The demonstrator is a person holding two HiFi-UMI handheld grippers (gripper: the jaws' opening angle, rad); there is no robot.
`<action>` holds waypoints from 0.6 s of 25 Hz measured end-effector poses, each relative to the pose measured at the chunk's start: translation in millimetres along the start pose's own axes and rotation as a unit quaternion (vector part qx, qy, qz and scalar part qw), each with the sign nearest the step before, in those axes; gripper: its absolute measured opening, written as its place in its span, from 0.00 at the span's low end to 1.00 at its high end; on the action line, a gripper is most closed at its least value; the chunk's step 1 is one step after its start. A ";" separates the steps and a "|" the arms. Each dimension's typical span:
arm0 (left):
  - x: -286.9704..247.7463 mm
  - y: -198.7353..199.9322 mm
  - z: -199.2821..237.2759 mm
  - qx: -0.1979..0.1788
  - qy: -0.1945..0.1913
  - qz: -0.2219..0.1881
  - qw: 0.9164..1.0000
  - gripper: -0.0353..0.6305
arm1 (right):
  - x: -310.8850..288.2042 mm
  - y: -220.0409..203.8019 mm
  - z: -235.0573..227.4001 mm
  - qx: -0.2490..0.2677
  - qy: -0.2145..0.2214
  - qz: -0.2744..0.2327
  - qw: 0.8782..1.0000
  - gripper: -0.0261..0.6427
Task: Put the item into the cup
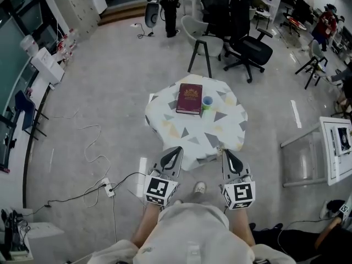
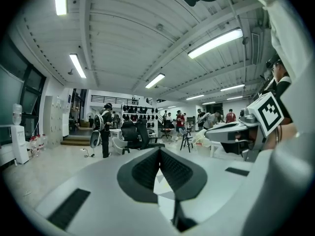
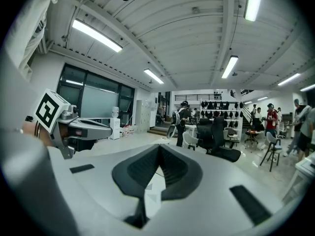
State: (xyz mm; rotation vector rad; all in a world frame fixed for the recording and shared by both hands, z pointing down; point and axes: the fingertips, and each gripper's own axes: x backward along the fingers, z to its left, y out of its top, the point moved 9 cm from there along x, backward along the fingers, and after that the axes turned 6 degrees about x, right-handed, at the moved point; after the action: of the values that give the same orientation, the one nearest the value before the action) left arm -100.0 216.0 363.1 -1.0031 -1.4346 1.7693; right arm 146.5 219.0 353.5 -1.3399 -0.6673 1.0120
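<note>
Left gripper (image 1: 175, 150) and right gripper (image 1: 226, 153) have jaws together, empty. On the tabletop (image 1: 220, 130), the cup (image 1: 207, 102) stands at 3 o'clock of the book (image 1: 190, 98). No item shows, so its handling can't be judged.

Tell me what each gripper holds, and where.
Nothing: the left gripper and right gripper are shut and empty; book and cup sit untouched on the table.

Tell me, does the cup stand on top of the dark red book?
No, the cup stands on the table itself, just beside the right edge of the book in the head view.
</note>
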 end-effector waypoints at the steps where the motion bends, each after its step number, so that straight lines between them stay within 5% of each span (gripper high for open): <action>1: -6.1 1.6 -1.5 -0.002 0.002 0.001 1.000 0.07 | -3.0 -0.6 -6.3 -0.001 0.002 -0.002 1.000 0.05; 15: -64.9 15.2 -22.1 -0.016 0.043 0.012 0.999 0.07 | -34.6 -9.9 -74.0 -0.023 0.030 -0.016 0.999 0.05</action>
State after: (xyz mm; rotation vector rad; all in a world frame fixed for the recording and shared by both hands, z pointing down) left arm -48.5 168.7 356.4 -1.1053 -1.4065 1.7035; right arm 197.6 154.7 357.1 -1.3893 -0.6679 0.9327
